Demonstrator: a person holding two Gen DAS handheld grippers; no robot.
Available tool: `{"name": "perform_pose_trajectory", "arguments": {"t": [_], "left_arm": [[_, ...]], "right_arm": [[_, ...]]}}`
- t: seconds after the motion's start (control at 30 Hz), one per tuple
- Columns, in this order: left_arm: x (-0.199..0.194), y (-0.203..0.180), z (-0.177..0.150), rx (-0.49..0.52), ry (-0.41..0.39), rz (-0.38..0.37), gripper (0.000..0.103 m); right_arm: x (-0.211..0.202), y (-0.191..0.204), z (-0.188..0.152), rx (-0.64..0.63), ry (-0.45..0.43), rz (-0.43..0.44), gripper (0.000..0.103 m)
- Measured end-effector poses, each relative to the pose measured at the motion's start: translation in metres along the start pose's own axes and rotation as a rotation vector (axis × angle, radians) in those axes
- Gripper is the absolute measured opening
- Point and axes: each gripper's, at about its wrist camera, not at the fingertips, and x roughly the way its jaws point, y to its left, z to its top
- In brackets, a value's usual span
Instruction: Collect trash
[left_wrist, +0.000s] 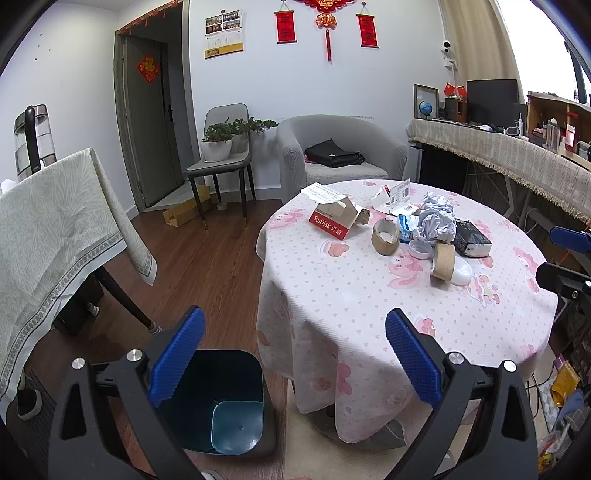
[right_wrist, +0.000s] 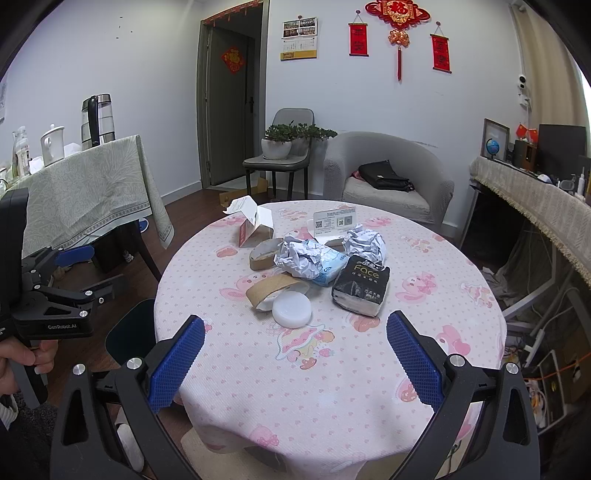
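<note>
1. Two grippers, both empty-handed: the left gripper (left_wrist: 295, 354) hangs beside the tabletop's left edge with its blue pads spread wide, nothing between them, and it looks over the rim of the dark bin (left_wrist: 236, 402) on the floor. That placing makes sense to me: whatever gets lifted off the cloth has only a short drop to the bin.
2. The bin stands open-mouthed, tucked against the hanging tablecloth (left_wrist: 332, 295), and I see nothing lying in it so far.
3. Moving right across the tabletop, the trash sits bunched toward the far middle, well clear of the near edge: a torn red SanDisk box (right_wrist: 255, 227) at the far left of the heap, then a spent tape roll (right_wrist: 264, 254), and a second cardboard ring (right_wrist: 273, 288) leaning on a white round lid (right_wrist: 291, 308).
4. Next come crumpled paper (right_wrist: 299, 258) and a blue-white wrapper (right_wrist: 328, 267), touching one another, with another paper wad (right_wrist: 364, 242) behind.
5. Rightmost is a black tissue pack (right_wrist: 362, 288), lying flat.
6. The right gripper (right_wrist: 295, 354) is held level over the near edge, aimed at the heap, jaws wide and empty. I would guess the lid and ring, being nearest, are the easiest first pick.
</note>
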Motion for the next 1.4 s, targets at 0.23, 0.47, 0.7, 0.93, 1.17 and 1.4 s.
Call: {"name": "perform_pose_trajectory", "arguments": {"t": [0.23,0.47,0.7,0.93,1.17,1.4], "left_arm": [[-0.001,-0.003,0.001,0.021,-0.002,-0.009,0.099],[0.001,-0.004,0.001,0.021,0.008,-0.034,0.099],[-0.001,-0.006,0.003,0.010,-0.012,-0.086,0.099],[0.005,-0.017,0.007,0.041,0.012,-0.204,0.081],[0.017,-0.041,0.012,0.103,0.023,-0.316,0.062],[0.044,-0.063,0.015,0.150,0.087,-0.396,0.048]], "right_arm": [[0.000,0.000,0.000,0.000,0.001,0.001,0.100],[0.001,-0.001,0.000,0.001,0.000,0.001,0.100],[0.001,-0.002,0.001,0.004,0.006,0.011,0.100],[0.011,-0.012,0.003,0.023,0.037,0.050,0.087],[0.019,-0.022,0.010,0.048,0.058,0.092,0.075],[0.035,-0.033,0.015,0.067,0.087,0.132,0.070]]}}
